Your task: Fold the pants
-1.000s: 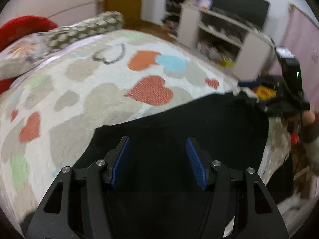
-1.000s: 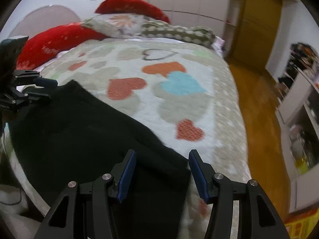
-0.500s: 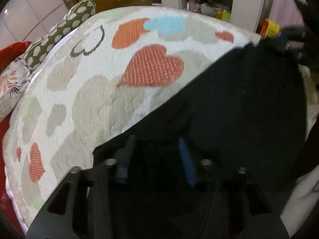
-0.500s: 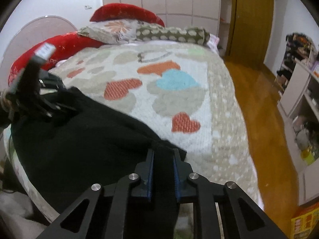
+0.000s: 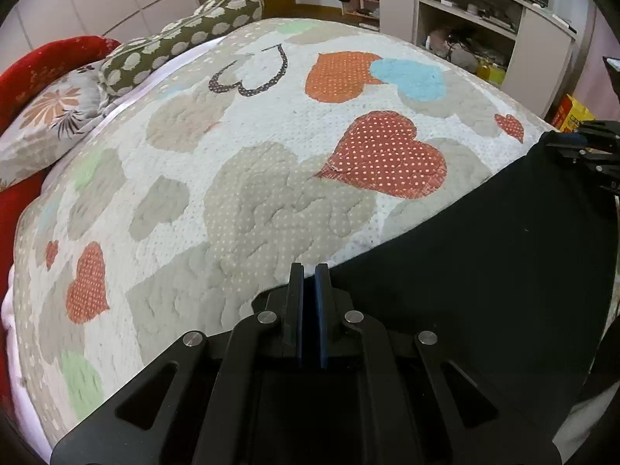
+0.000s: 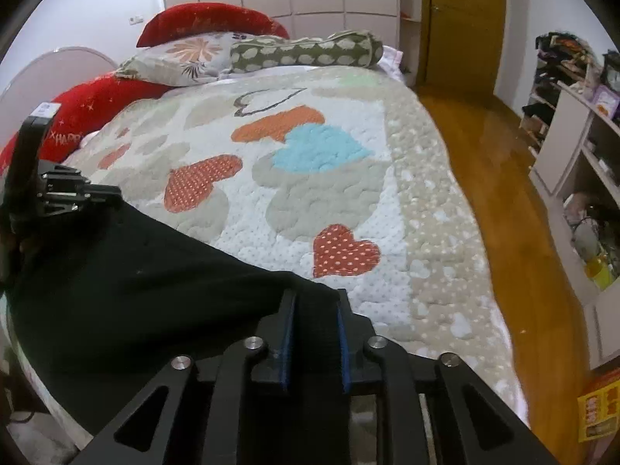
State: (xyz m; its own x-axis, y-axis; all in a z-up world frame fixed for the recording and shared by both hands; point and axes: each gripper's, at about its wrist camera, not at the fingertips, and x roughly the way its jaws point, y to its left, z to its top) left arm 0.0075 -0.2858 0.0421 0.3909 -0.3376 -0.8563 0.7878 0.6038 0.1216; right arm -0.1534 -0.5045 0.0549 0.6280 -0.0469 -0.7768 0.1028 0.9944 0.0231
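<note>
The left gripper (image 5: pixel 309 271) has its blue pads pressed nearly together, pinching a corner of the black pants (image 5: pixel 484 263) at the 6 o'clock edge of its view. From there the cloth runs up toward 3 o'clock. At that far end the right gripper (image 6: pixel 314 302) bites the other corner with a thick wad of fabric between its pads, so its jaws stand a little wider.

The pants hang stretched between the two along the near side of the bed (image 5: pixel 252 193), so I'd judge the fold has barely started: both ends are caught, but no crease or stacked layer shows.

The heart-patterned quilt lies bare from the pants up to the pillows (image 6: pixel 302 52) at 12 o'clock, good room for laying them down. On the right the quilt drops to the wooden floor (image 6: pixel 484 155), with shelves (image 6: pixel 573 147) beyond at 3 o'clock.
</note>
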